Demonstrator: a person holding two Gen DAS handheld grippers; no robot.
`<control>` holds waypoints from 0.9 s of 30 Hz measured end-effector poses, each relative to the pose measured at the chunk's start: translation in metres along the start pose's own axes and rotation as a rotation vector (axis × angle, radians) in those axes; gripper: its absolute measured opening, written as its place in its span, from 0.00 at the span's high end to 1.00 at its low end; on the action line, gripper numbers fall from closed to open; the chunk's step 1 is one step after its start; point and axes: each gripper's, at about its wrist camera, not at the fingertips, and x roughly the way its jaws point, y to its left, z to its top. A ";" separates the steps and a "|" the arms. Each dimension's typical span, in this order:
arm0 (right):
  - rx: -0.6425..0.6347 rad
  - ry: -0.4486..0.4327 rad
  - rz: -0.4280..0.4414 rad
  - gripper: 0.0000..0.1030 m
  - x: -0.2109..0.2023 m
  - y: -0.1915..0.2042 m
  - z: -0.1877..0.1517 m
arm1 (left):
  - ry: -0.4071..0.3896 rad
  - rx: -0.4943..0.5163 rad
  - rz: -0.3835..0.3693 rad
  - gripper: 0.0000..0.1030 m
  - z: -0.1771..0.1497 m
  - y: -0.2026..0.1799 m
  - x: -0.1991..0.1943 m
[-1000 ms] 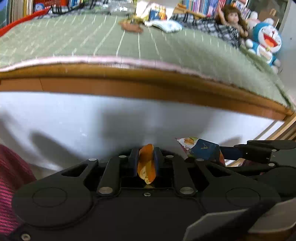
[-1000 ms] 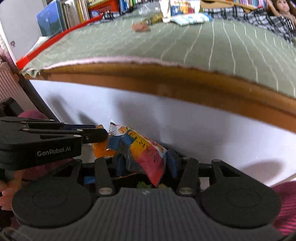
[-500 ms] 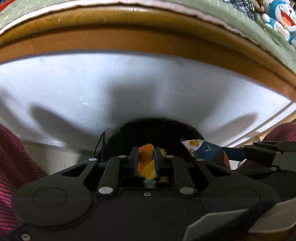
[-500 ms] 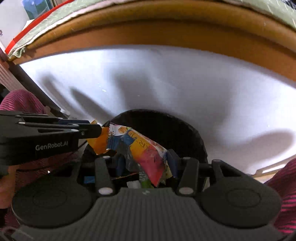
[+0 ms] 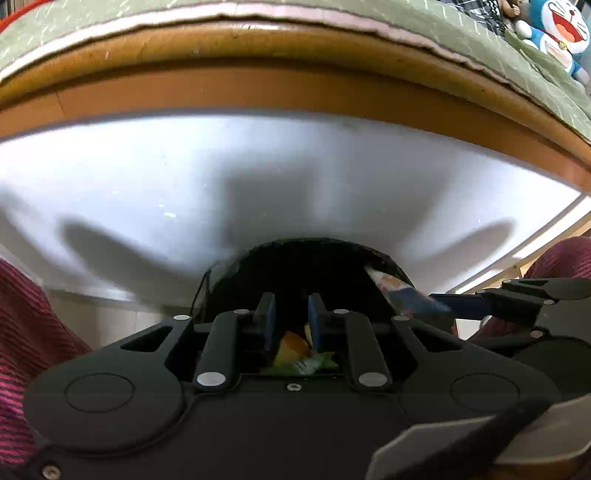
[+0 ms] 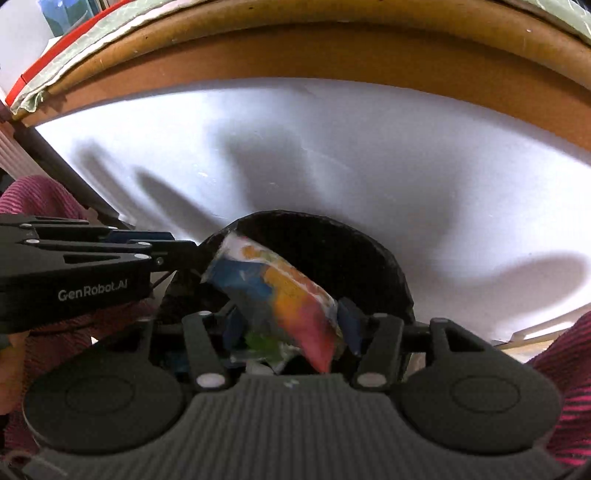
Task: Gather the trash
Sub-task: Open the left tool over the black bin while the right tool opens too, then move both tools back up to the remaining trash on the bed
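Note:
Both grippers hang over the round mouth of a black bin (image 5: 306, 243) that stands against the bed's white side. My left gripper (image 5: 290, 308) has its jaws opening. A small orange wrapper (image 5: 291, 341) lies below the pads, free of them, among green scraps in the bin. My right gripper (image 6: 290, 319) is opening too. A crumpled multicoloured snack bag (image 6: 280, 291) sits blurred between its blue pads (image 6: 349, 321), loose over the bin (image 6: 351, 243). The left wrist view shows that bag (image 5: 402, 291) at the right gripper's tip. The right wrist view shows the left gripper (image 6: 177, 251) from the side.
A wooden bed frame (image 5: 295, 88) with a green quilt (image 5: 332, 14) fills the top, with a white panel (image 5: 221, 177) beneath it. A blue cat plush (image 5: 561, 33) sits at the far right. Red striped clothing of a person (image 5: 26, 325) flanks both sides.
Both grippers sank from facing the bed top to over the bin. The left jaws parted and the orange wrapper dropped out. The right jaws widened and the snack bag slipped lower.

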 end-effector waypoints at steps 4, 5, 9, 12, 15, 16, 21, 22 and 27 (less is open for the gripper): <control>-0.005 -0.007 -0.001 0.34 -0.004 -0.001 0.000 | -0.022 0.017 0.005 0.68 0.001 -0.002 -0.008; -0.008 -0.012 0.001 0.34 -0.006 -0.001 0.000 | -0.030 0.020 0.004 0.65 0.002 -0.002 -0.011; -0.022 -0.036 0.006 0.28 -0.016 -0.001 0.002 | -0.070 0.040 0.011 0.54 0.008 -0.004 -0.024; -0.028 -0.068 0.016 0.25 -0.027 0.000 0.005 | -0.107 0.054 0.016 0.48 0.013 -0.005 -0.037; -0.036 -0.107 0.041 0.23 -0.042 0.000 0.009 | -0.149 0.066 0.019 0.42 0.019 -0.005 -0.053; -0.041 -0.121 0.050 0.22 -0.048 0.000 0.010 | -0.167 0.071 0.017 0.40 0.021 -0.005 -0.059; -0.107 -0.233 0.090 0.18 -0.092 0.005 0.025 | -0.293 0.107 0.013 0.22 0.040 -0.006 -0.100; -0.127 -0.264 0.091 0.17 -0.102 0.007 0.029 | -0.321 0.111 0.016 0.20 0.044 -0.006 -0.108; -0.165 -0.372 0.066 0.15 -0.131 0.007 0.048 | -0.417 0.102 0.058 0.16 0.067 -0.002 -0.135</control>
